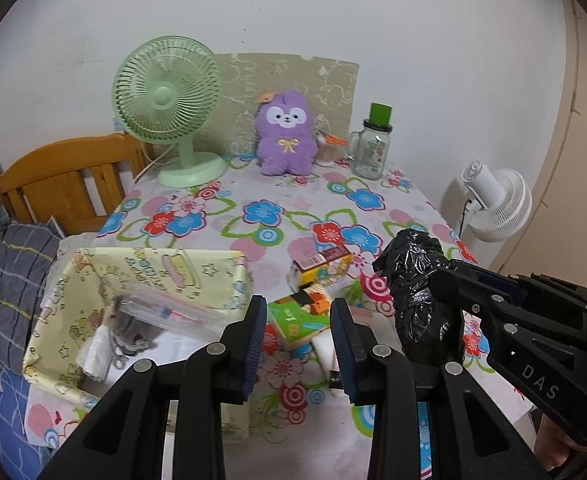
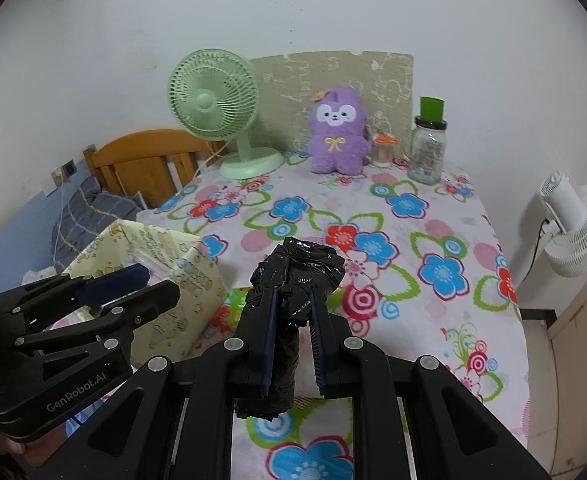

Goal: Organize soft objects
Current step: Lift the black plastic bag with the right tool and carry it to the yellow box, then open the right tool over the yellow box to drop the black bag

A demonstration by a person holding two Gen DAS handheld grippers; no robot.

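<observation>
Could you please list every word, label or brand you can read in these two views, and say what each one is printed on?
"DAS": on the arm of the right gripper, in the left wrist view.
"GenRobot.AI": on the arm of the left gripper, in the right wrist view.
Print on the yellow basket: too distorted to read.
Label on the glass jar: too small.
Print on the small packs: too blurred.

We read "DAS" on the right gripper [image 1: 445, 280] (white letters). The left gripper [image 2: 133, 284] carries "GenRobot.AI".
</observation>
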